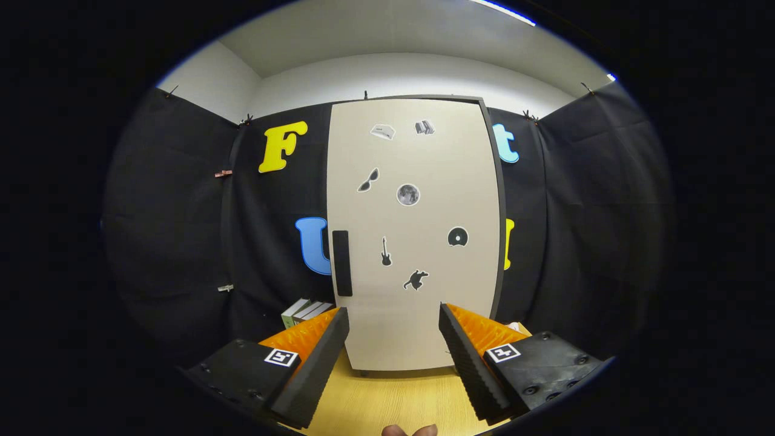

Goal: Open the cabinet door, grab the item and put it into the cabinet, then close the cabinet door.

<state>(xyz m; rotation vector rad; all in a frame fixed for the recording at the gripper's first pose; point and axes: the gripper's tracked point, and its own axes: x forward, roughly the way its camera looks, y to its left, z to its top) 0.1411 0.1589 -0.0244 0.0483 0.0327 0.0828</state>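
Gripper view: gripper [393, 321] hangs with its fingers spread wide apart and nothing between them, over a light wooden tabletop [387, 399]. Just beyond the fingers stands a beige cabinet [418, 339], its door [424, 175] shut, a dark vertical handle [342, 263] near the door's left edge and small stickers [408, 195] scattered across the front. Left of the cabinet, behind the left finger, sits a small boxed item [304, 310], apparently on the table
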